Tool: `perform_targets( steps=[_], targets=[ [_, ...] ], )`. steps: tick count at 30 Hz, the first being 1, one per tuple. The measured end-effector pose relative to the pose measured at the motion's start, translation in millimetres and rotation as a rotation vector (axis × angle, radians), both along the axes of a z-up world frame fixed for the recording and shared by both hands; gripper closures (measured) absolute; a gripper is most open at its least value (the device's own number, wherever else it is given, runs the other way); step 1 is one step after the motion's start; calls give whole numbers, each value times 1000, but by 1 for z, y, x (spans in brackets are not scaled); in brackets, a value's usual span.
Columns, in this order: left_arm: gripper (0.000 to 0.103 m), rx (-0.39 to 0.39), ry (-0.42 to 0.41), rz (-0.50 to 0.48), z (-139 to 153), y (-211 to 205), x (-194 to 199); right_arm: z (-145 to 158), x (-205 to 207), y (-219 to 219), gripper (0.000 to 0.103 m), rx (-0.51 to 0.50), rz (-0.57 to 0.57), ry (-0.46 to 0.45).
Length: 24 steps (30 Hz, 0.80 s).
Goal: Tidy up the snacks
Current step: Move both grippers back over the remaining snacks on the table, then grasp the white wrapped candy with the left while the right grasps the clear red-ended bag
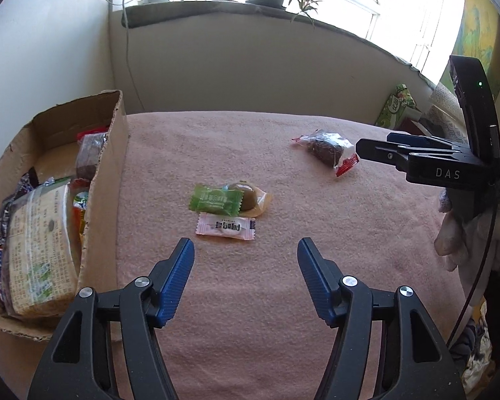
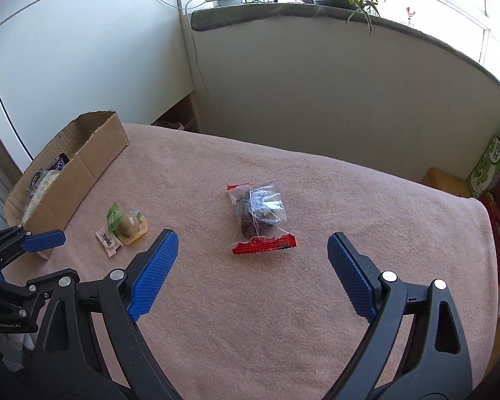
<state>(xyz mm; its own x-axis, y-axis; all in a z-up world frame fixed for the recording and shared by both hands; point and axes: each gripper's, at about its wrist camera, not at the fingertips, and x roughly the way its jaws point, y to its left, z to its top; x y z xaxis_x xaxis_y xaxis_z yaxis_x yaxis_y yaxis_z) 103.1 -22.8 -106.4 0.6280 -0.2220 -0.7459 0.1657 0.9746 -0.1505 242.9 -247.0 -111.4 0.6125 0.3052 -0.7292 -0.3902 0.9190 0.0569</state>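
Snacks (image 1: 225, 211) lie apparently just beyond left gripper's (image 1: 246, 250) spread fingers (image 1: 178, 276).

Pink blanket (image 1: 283, 266) bears cardboard box (image 1: 103, 180), wrapped snacks (image 1: 225, 215)

- A cardboard box (image 1: 103, 180) stands at the left edge of a counter (image 1: 316, 266) covered in pink cloth; its tall side wall blocks any sideways reach in.
- The box is open on top, partly filled with snack packets (image 1: 40, 243).
- Right of the box, three small wrapped sweets (image 1: 228, 206) lie clustered.
- Farther right of the box, well apart, lies a clear packet with red ends (image 2: 260, 220); bare cloth surrounds it.
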Motion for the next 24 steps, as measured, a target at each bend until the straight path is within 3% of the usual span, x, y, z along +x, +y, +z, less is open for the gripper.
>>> perform_targets(
  steps=[11, 19, 24],
  targets=[
    [39, 97, 34, -12, -19, -10, 36, -21, 41, 11, 10, -15, -3, 29],
    [39, 114, 49, -21, -28, -11, 41, -40, 54, 17, 10, -42, -2, 77],
    [55, 122, 45, -14, -28, -10, 41, -46, 56, 21, 10, -52, -2, 96]
  ],
)
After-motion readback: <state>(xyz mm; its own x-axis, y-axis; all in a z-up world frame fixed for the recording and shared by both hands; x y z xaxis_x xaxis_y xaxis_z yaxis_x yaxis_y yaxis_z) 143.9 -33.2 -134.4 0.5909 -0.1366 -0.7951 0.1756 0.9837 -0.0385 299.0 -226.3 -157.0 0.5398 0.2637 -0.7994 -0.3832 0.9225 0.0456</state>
